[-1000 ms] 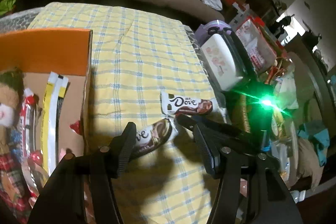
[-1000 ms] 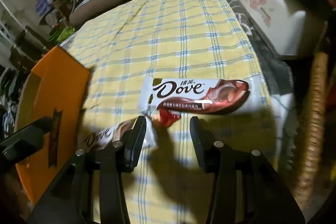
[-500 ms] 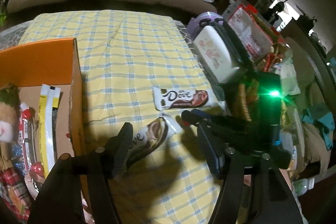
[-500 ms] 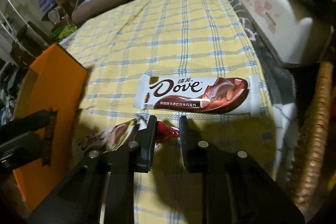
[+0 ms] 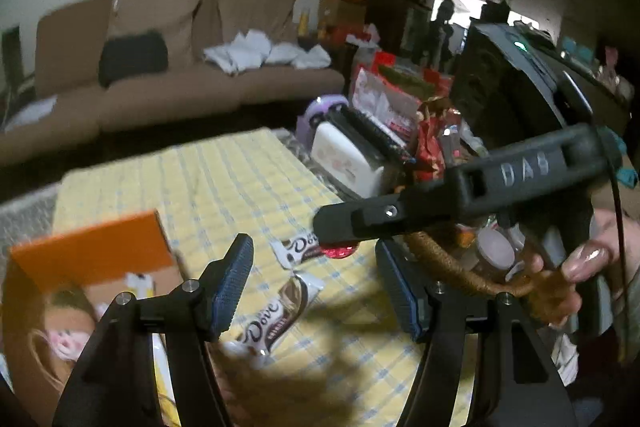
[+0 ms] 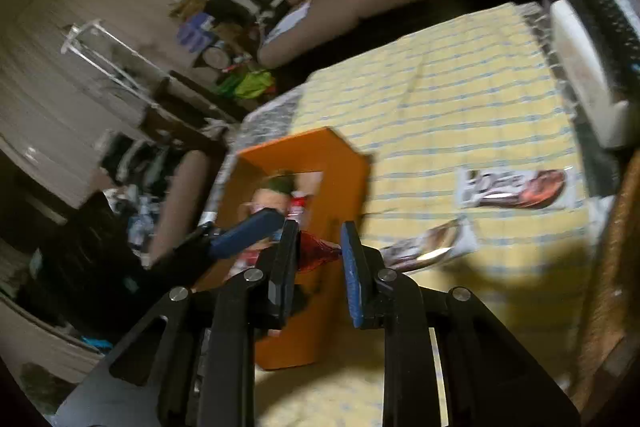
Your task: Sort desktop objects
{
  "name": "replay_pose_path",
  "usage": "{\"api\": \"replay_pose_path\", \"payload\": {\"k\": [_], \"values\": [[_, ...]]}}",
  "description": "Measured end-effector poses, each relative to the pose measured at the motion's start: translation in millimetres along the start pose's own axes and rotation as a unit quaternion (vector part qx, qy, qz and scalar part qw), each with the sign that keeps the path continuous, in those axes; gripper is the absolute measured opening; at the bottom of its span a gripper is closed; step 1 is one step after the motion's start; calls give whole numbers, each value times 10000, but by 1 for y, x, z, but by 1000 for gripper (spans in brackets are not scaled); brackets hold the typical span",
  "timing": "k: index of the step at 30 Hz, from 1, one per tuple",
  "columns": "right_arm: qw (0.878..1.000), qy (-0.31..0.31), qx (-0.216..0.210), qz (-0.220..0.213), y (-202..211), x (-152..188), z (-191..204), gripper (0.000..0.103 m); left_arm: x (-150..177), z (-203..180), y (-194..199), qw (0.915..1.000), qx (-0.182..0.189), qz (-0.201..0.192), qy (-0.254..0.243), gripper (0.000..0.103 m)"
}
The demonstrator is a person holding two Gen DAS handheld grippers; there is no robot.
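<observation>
My right gripper is shut on a small red-wrapped candy and holds it in the air beside the orange box. In the left wrist view the right gripper crosses from the right with the red candy at its tip. My left gripper is open and empty above the yellow checked cloth. Two Dove chocolate bars lie on the cloth: the near one between the left fingers, the far one partly hidden behind the right gripper. Both also show in the right wrist view.
The orange box at the left holds a plush toy and snack packets. A white case with a black handle, snack bags and a wicker basket crowd the table's right edge. A brown sofa stands behind.
My right gripper closed on the red candy, lifted it off the cloth and swung left toward the orange box. My left gripper rose and tilted up, still open.
</observation>
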State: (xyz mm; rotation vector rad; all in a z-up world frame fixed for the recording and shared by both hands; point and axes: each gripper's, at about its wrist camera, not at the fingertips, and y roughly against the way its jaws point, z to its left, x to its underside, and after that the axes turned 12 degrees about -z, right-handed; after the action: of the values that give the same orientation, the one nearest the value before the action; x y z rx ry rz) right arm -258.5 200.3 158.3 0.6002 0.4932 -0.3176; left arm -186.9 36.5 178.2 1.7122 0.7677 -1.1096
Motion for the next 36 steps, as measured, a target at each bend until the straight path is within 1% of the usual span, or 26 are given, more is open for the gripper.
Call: {"api": "replay_pose_path", "payload": {"k": [4,5,8,9,12,16,17,18,19,20,24,27,28,32,34,36], "values": [[9996,-154,-232,42,-7,4,18,20,-8,5,21,9998,29,-203,-19,66],[9996,-129,-252,66,-10,5,23,20,-10,9,27,9997,-1,-235,21,63],[9989,-133,-411,203,-26,11,40,21,-12,20,40,9997,28,-240,53,49],[9988,-131,-416,228,-31,15,44,21,-11,25,45,9997,40,-231,53,47],[9980,-125,-513,353,-53,20,58,21,-7,49,62,9996,-65,-205,188,45],[9959,-184,-648,602,-92,31,74,21,6,80,80,9992,-265,-128,272,40],[9954,-180,-655,673,-103,35,77,21,10,88,82,9990,-325,-81,281,36],[9950,-173,-655,732,-112,39,79,21,14,97,85,9988,-406,-5,290,30],[9946,-173,-636,803,-122,43,81,21,20,107,86,9981,-518,116,313,27],[9942,-174,-594,878,-133,47,81,21,26,117,87,9971,-632,266,340,21],[9924,-108,-238,1198,-177,65,81,21,53,142,85,9919,-980,713,376,21],[9910,110,212,1318,-200,73,80,22,70,156,80,9846,-1283,1073,515,21],[9893,292,440,1357,-207,75,80,22,73,157,79,9834,-1312,1121,567,21],[9803,883,1029,1437,-218,82,87,22,78,161,77,9798,-1463,1244,560,21],[9741,1206,1251,1444,-218,84,93,22,78,160,76,9801,-1458,1220,569,21],[9696,1401,1401,1438,-216,84,97,25,76,159,77,9802,-1465,1197,582,21]]}}
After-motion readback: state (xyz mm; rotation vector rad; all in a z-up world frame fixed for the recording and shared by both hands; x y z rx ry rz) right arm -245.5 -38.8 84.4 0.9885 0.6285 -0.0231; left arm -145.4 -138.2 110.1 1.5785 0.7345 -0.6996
